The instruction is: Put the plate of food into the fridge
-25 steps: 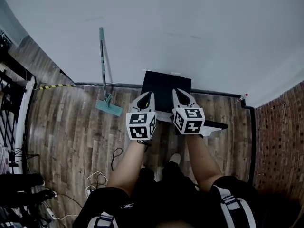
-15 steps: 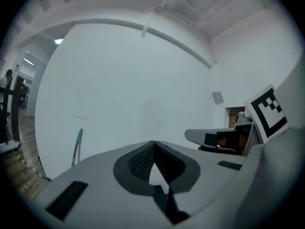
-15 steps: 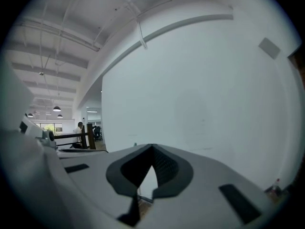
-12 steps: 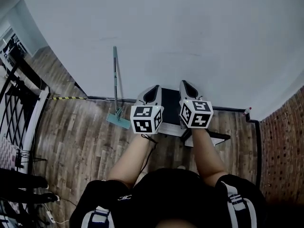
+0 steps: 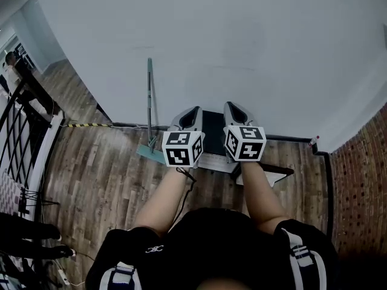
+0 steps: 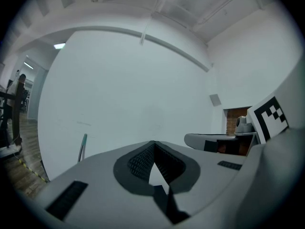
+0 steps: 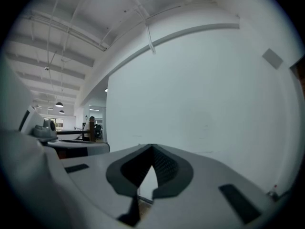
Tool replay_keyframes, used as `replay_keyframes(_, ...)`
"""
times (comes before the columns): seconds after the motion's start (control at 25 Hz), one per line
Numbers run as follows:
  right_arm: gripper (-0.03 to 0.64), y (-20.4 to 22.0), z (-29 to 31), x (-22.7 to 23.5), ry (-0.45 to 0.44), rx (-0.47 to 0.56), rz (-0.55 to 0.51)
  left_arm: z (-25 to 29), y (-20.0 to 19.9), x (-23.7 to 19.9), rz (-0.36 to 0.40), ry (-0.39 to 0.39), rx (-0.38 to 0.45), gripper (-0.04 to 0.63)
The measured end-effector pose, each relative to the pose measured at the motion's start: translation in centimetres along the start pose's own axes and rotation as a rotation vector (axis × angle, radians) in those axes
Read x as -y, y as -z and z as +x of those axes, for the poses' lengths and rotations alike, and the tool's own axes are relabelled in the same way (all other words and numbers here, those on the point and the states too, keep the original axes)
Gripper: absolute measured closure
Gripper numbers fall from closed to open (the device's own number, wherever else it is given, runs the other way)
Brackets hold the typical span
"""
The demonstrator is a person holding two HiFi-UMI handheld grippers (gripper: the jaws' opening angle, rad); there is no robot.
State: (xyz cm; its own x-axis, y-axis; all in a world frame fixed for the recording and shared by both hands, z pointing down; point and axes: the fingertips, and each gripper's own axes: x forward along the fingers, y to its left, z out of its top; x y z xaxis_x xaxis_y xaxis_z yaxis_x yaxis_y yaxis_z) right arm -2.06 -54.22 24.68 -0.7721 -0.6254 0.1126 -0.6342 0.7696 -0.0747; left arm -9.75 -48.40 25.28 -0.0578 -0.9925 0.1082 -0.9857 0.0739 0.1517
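Note:
My left gripper [image 5: 192,111] and right gripper [image 5: 233,106] are held side by side at chest height, pointing at a plain white wall [image 5: 242,47]. Both are shut with nothing between the jaws; the left gripper view shows the left gripper [image 6: 153,145] with its tips together, and the right gripper view shows the same for the right gripper [image 7: 152,148]. Below them a low black box [image 5: 213,127] stands on the floor against the wall, partly hidden by the grippers. No plate of food shows in any view.
A mop [image 5: 150,98] leans on the wall left of the box, its head [image 5: 151,154] on the wooden floor [image 5: 103,180]. A brick wall [image 5: 363,186] rises at the right. A railing [image 5: 21,138] and cables [image 5: 60,270] lie at the left.
The head view has tilted up toward the wall, and both grippers have risen slightly and edged forward over the black box. Both stayed shut.

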Motion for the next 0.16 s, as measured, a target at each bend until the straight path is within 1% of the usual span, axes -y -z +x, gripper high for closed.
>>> replay_keyframes(0.16, 0.604, 0.2, -0.8, -1.3, -0.001, 0.001, 0.003, -1.3, -0.3, 0.0, 0.010, 0.012, 0.011, 0.598)
